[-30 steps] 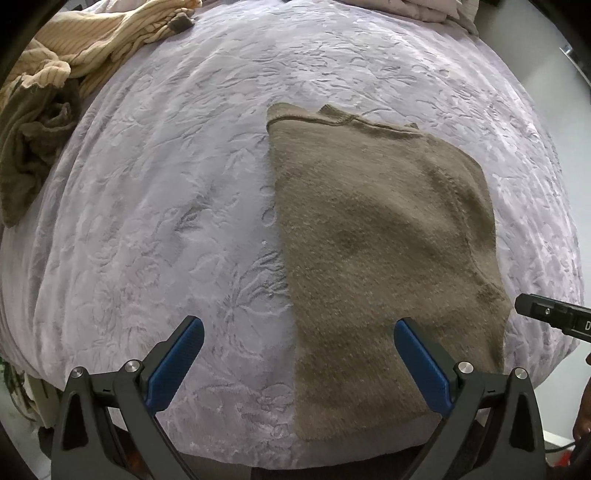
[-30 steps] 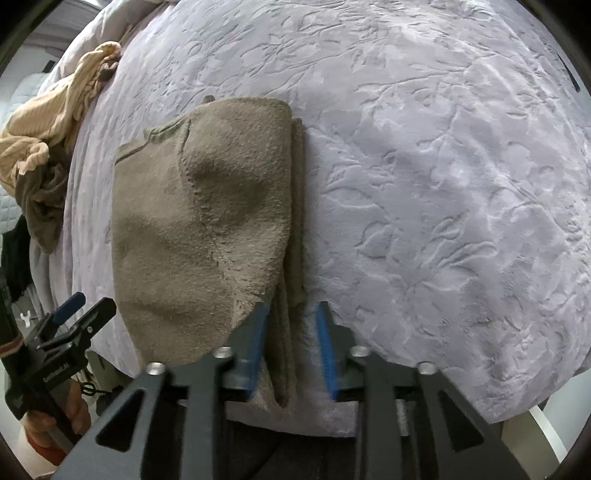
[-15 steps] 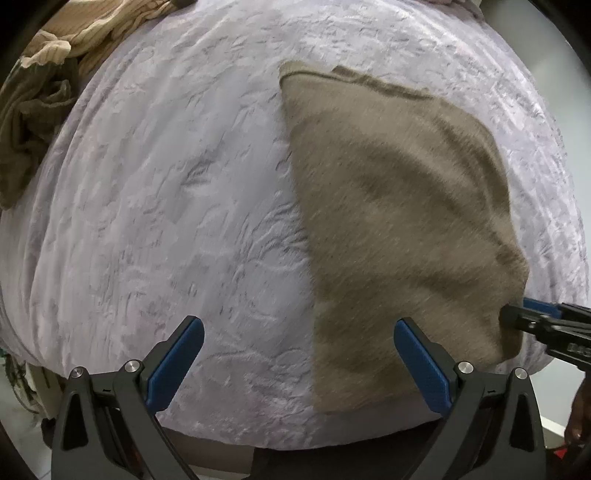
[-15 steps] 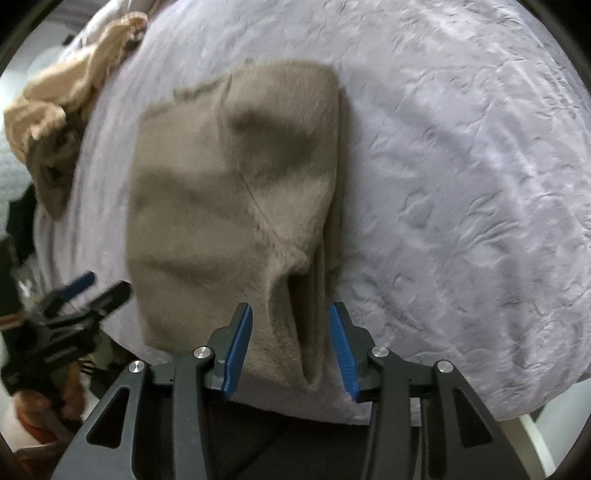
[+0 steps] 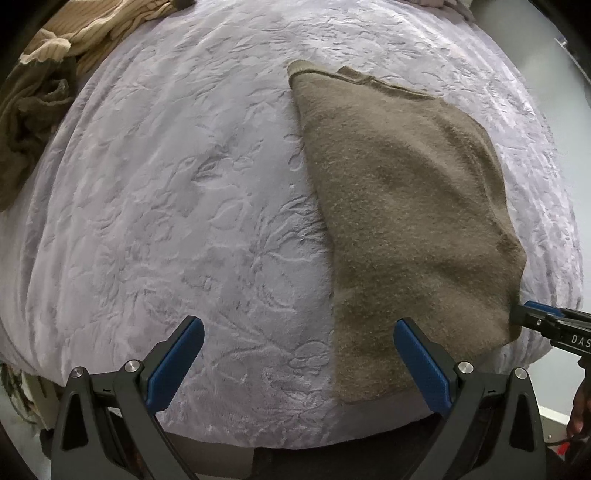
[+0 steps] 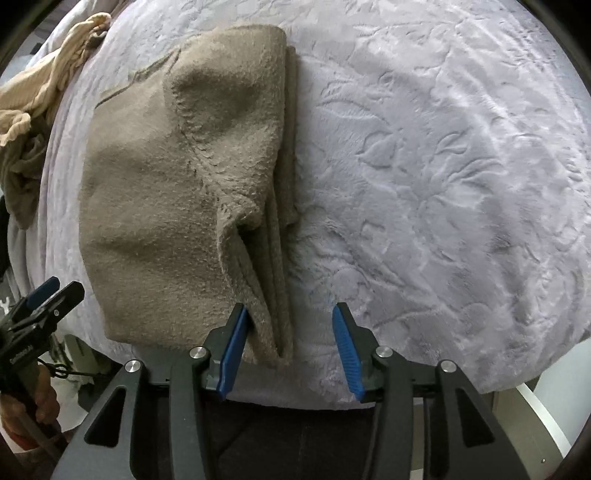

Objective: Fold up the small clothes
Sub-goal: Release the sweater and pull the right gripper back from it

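A brown fleecy garment (image 5: 399, 206) lies folded lengthwise on the lilac embossed bedspread (image 5: 184, 184), its near end at the bed's front edge. My left gripper (image 5: 295, 332) hangs wide open above the bed, and only its right finger overlaps the garment's near left corner. In the right wrist view the garment (image 6: 166, 192) shows a raised pocket-like fold along its right side. My right gripper (image 6: 288, 319) is over that layered edge and its jaws are opening. The edge lies loose between them beside the left pad (image 6: 232, 347). Each gripper shows in the other's view: left gripper (image 6: 44, 299), right gripper (image 5: 546, 321).
A heap of other clothes sits at the bed's far left: a tan ribbed piece (image 5: 74, 33) and a dark olive one (image 5: 29, 110). The front edge of the bed runs just beyond my fingers. Pale floor (image 6: 535, 406) shows at the lower right.
My right gripper's jaws, narrow around the garment's folded edge a second ago, have spread and the edge now lies loose. Both grippers have drifted a little and sunk slightly toward the bed.
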`<state>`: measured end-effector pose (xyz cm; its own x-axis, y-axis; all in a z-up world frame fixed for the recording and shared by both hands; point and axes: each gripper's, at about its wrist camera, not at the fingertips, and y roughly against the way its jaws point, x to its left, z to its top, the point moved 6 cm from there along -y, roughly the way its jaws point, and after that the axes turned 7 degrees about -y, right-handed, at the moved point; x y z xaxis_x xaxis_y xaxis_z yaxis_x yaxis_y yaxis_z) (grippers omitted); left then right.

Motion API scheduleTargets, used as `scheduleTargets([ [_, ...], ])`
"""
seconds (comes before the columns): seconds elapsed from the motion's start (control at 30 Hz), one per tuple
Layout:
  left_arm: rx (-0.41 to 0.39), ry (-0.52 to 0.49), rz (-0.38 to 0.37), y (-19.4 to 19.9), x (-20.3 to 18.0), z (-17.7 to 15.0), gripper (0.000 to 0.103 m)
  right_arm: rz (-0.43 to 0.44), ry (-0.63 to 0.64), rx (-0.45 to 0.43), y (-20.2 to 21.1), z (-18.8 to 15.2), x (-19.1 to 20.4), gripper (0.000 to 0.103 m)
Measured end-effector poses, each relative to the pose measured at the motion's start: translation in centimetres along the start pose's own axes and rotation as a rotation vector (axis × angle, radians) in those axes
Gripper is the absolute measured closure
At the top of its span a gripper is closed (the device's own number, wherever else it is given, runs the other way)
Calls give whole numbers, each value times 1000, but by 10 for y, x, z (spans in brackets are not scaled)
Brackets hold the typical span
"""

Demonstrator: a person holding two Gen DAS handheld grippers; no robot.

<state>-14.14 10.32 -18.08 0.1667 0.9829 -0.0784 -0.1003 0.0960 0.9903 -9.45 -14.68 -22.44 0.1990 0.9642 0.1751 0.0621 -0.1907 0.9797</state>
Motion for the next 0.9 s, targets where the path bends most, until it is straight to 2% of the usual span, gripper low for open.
scheduleTargets([
  [0.27,15,-48,-45,2,4,-10,0,-15,-40,-37,11,-15,7,52],
  [0.4,33,-35,-67,4,6,-15,0,-17,-14,-38,18,-20,18,43],
  [0.53,50,-18,-59,2,9,-23,0,-10,9,-38,14,-21,35,41],
  [0.73,93,32,-52,-4,3,-38,0,-6,26,-13,8,-21,31,32],
  [0.9,66,59,-19,13,-5,-41,0,6,57,-5,9,-22,29,31],
])
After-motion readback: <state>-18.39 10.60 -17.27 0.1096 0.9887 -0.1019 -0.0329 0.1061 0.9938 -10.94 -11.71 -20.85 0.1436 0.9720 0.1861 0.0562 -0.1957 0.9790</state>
